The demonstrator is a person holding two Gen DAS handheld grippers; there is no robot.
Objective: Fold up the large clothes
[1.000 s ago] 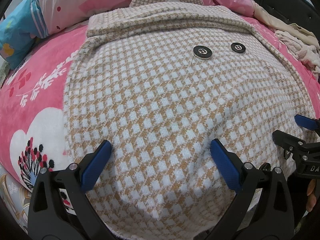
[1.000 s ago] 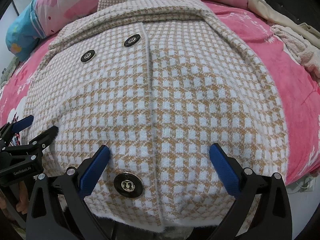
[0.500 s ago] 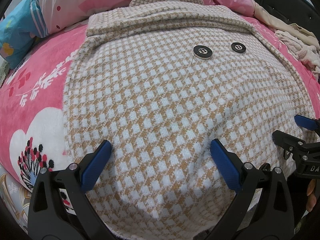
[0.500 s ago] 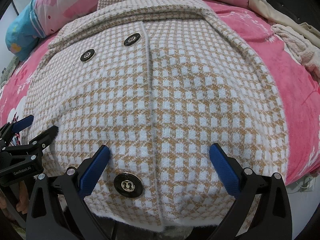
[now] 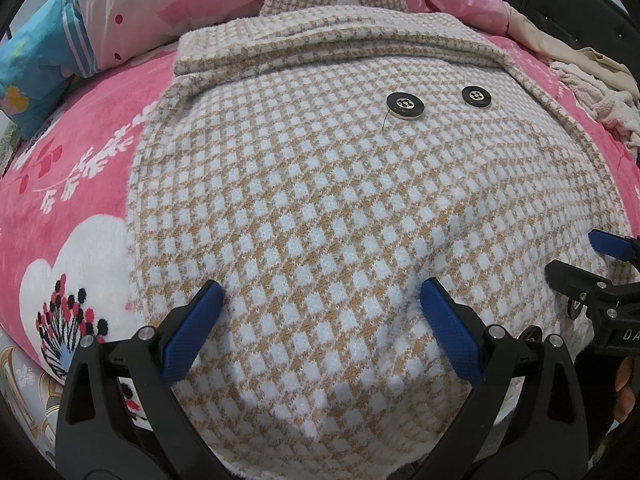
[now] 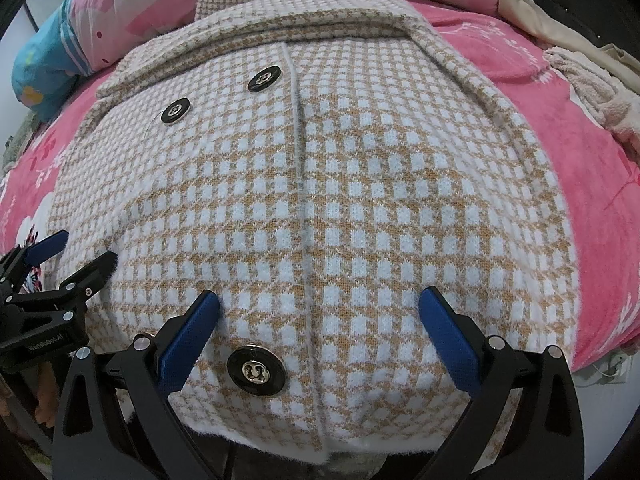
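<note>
Left wrist view: left gripper (image 5: pixel 320 300) spread wide over houndstooth coat (image 5: pixel 340 208), flat on pink blanket (image 5: pixel 80 184). Right gripper (image 6: pixel 318 304) likewise spread, gripping nothing, near hem button (image 6: pixel 256 369). No containers visible.

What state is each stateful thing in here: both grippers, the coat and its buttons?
Left gripper: open, holding nothing, over the hem.
Right gripper: open, holding nothing, over the hem.
Tan-and-white checked woollen coat: flat on the pink floral blanket, sleeves folded in.
Large black round button: lying unfastened near the hem.
</note>
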